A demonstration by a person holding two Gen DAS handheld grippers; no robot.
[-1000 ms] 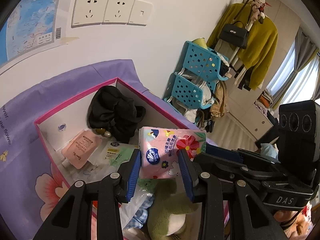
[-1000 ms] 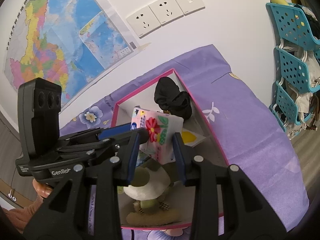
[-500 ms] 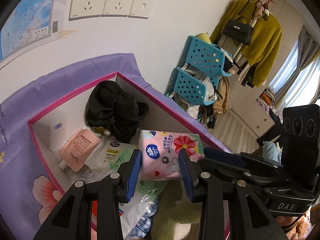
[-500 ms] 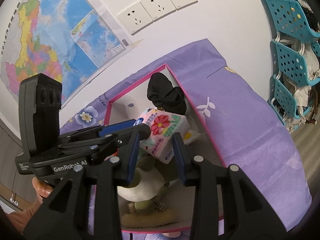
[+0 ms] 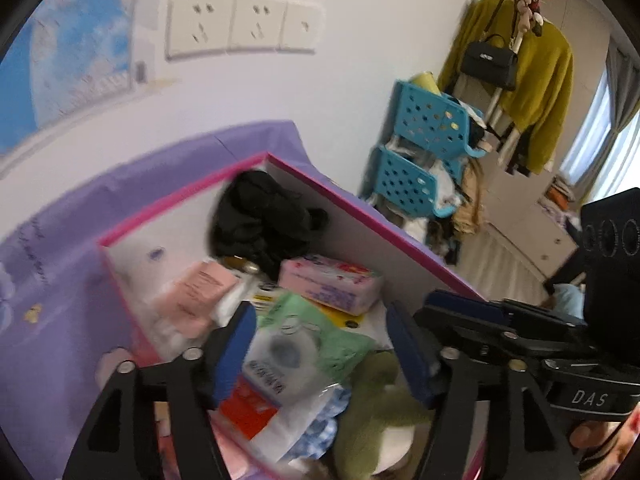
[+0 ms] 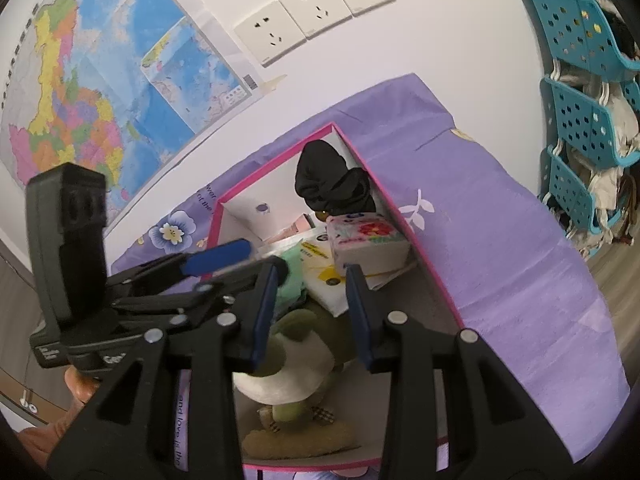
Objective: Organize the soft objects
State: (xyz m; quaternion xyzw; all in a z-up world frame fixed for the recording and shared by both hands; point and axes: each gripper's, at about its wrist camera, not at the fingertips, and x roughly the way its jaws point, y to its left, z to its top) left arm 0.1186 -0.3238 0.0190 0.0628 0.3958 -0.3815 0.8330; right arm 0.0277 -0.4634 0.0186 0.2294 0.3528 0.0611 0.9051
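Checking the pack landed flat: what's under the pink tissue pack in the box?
The tissue pack lies on white and yellow sachets; the box floor beneath is hidden.

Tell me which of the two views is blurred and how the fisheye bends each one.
Left wrist view: smeared throughout, print on the tissue pack and the wall sockets unreadable, edges curved, black corners. Right wrist view: sharp, the map and the box rim crisp, though the lens bows the wall and the purple cloth.

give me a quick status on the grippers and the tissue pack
Left gripper open, jaws just widened, nothing between them. Right gripper open, empty. Tissue pack lies in the pink box beside the black cloth. Nothing blocking.
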